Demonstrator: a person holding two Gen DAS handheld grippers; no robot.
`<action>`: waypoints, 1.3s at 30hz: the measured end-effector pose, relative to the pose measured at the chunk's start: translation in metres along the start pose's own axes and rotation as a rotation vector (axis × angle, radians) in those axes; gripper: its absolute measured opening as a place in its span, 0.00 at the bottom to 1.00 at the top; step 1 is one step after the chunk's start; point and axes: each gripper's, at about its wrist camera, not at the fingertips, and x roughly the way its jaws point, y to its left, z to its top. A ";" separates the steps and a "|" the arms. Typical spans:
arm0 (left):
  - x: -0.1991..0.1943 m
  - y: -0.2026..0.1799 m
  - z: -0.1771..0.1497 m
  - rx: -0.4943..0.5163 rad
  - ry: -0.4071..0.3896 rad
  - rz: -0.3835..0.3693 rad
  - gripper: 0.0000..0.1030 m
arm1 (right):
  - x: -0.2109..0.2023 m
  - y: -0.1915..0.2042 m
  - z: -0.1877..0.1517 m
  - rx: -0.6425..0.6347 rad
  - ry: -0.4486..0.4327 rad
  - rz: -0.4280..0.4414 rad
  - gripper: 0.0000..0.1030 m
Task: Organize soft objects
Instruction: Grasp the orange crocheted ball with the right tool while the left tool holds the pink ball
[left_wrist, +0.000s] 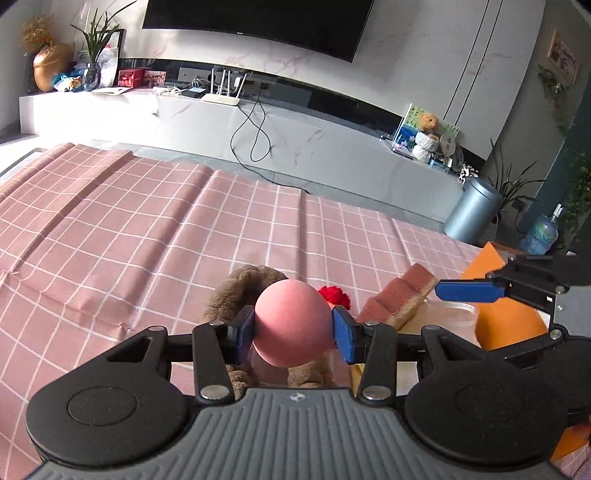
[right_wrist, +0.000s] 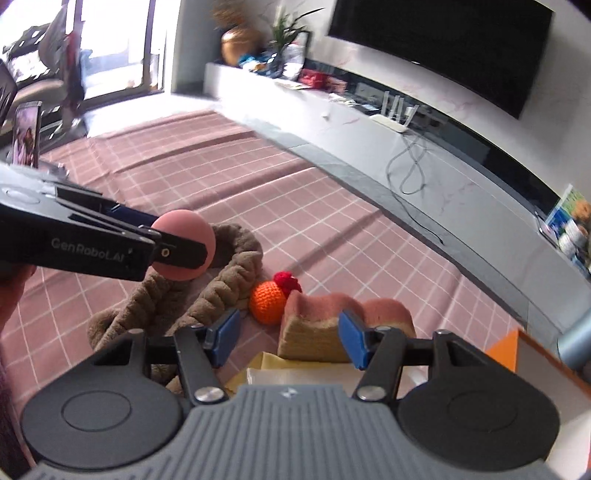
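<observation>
My left gripper (left_wrist: 293, 328) is shut on a pink foam ball (left_wrist: 293, 323) and holds it above a brown plush twisted toy (left_wrist: 240, 288). In the right wrist view the ball (right_wrist: 184, 236) hangs over the brown plush (right_wrist: 221, 288). An orange crocheted ball with a red tuft (right_wrist: 269, 301) lies beside a pink and tan sponge (right_wrist: 332, 325). My right gripper (right_wrist: 284, 338) is open and empty, just in front of the sponge. It also shows in the left wrist view (left_wrist: 465, 290) at the right.
A pink checked cloth (left_wrist: 129, 229) covers the table. An orange box (left_wrist: 495, 295) stands at the right, with pale sheets (right_wrist: 295, 373) under my right gripper. Beyond the table edge runs a white TV bench (left_wrist: 258, 125) with cables.
</observation>
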 end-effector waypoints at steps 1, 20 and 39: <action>0.005 0.003 0.000 0.001 0.017 0.000 0.49 | 0.009 0.002 0.007 -0.066 0.019 0.008 0.57; 0.027 0.017 -0.010 0.017 0.074 0.002 0.49 | 0.111 0.022 0.045 -0.438 0.296 0.089 0.54; -0.008 -0.005 -0.005 0.027 0.024 0.001 0.49 | 0.035 0.018 0.054 -0.397 0.175 0.015 0.50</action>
